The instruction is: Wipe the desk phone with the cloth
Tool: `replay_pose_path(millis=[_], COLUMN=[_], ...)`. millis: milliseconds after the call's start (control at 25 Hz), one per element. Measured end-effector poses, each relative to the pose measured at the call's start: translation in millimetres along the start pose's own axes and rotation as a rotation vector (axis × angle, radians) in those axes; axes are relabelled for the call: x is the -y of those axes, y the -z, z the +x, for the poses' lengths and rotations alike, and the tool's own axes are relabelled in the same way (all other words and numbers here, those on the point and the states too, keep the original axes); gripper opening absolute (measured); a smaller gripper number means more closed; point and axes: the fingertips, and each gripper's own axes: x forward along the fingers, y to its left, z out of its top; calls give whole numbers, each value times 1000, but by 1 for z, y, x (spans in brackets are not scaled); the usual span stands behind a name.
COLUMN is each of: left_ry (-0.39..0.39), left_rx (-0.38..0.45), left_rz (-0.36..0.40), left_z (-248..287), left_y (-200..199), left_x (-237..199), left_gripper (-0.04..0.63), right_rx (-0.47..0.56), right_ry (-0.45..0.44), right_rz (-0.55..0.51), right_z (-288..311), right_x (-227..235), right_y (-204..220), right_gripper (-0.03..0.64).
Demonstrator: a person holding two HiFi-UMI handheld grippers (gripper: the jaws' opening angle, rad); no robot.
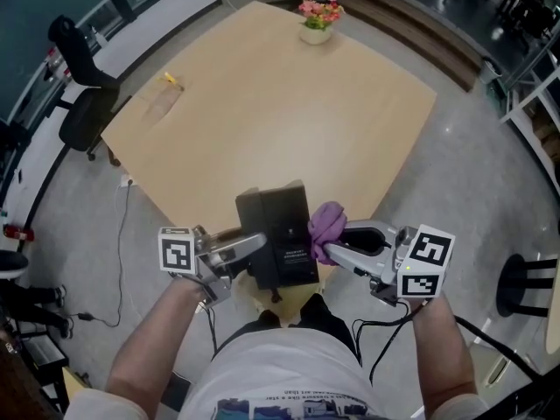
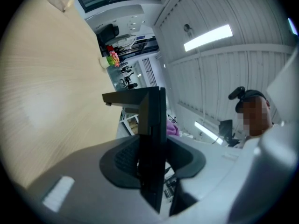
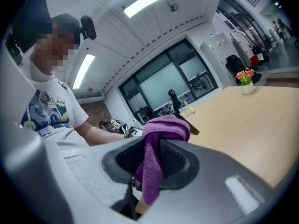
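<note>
Left tool is clamped on the black desk phone, gripping it at the near edge of the wooden counter. Right tool pinches the purple cloth (bunched between its 2 jaws), which touches the phone's right side. A small flower pot stands at the far edge.

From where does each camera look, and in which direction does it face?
Head view: on the person's head, facing down at the table; both forearms show, the left hand-held gripper shut on the desk phone, the right hand-held gripper on the purple cloth.
Left gripper view: on that hand-held gripper, along its jaws, across the table; the person's head shows at right.
Right gripper view: on that hand-held gripper, along its jaws; the person's shirt and arm show at left.
Shared: all show the table and flower pot.
</note>
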Motion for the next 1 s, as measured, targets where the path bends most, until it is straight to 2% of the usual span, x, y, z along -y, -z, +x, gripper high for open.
replay_pose_path(millis=[360,520,640,1000], left_ry=[17,31,26,36], left_rx=[2,7,5,13], left_rz=[-12,-55,-58,-72], left_z=[-10,-10,-11,-10], left_y=[-8,-9,-10,-13], left_x=[-1,0,-2,-4], left_gripper=[170,170,170,169], right_rx=[-45,-53,-61,-92], right_ry=[67,108,127,40], right_rz=[93,150,182,239], right_z=[1,-1,0,50], right_x=[-23,-34,-44,-93], right_y=[55,80,99,135], right_gripper=[89,89,89,90])
